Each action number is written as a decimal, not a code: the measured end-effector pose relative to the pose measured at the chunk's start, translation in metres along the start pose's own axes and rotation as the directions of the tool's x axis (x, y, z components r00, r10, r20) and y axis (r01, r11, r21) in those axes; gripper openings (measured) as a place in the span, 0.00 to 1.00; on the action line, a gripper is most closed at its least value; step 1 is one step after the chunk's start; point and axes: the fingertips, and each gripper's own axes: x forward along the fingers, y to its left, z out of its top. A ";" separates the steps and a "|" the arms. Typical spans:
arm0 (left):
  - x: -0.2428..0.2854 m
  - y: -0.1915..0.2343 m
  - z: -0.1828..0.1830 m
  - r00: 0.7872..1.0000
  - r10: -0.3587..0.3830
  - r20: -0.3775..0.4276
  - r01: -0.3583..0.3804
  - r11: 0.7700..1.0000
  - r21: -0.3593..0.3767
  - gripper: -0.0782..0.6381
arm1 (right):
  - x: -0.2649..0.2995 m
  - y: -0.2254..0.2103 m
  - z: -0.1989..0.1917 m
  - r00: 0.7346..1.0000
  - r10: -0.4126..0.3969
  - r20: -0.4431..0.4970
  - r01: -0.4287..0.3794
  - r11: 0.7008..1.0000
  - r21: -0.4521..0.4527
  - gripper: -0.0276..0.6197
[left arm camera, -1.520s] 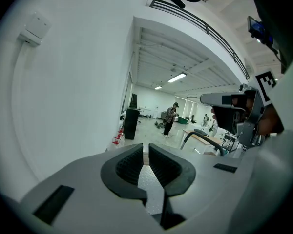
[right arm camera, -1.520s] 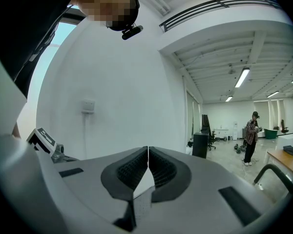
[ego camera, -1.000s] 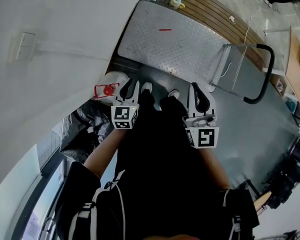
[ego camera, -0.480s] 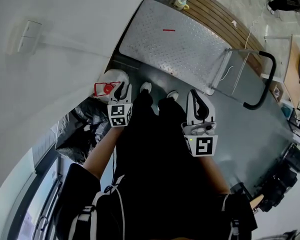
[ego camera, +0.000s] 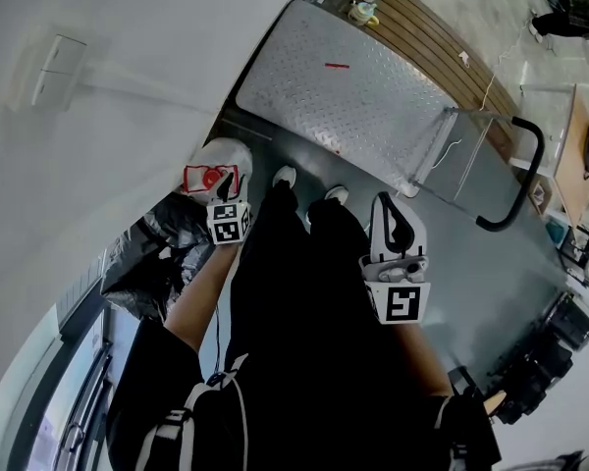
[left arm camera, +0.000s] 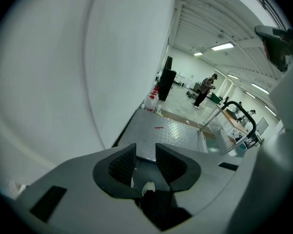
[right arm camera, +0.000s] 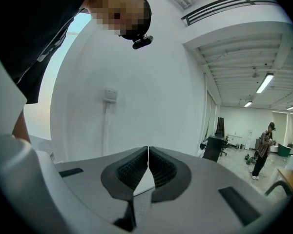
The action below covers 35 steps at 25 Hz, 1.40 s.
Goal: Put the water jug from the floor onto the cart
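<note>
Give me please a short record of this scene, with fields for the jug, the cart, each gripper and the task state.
water jug: on the floor by the wall, left of the person's shoes
cart: metal deck bare apart from a small red mark; handle at the right end in the head view
left gripper: close by the jug, jaws apart and just been opening, nothing between them
right gripper: jaws together, empty, away from the jug
task state: jug not yet on the cart
</note>
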 end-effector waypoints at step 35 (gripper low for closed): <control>0.132 0.075 -0.162 0.936 0.066 -0.345 -0.069 0.998 0.006 0.28 | 0.011 -0.008 -0.092 0.994 -0.016 -0.112 0.014 1.000 -0.022 0.07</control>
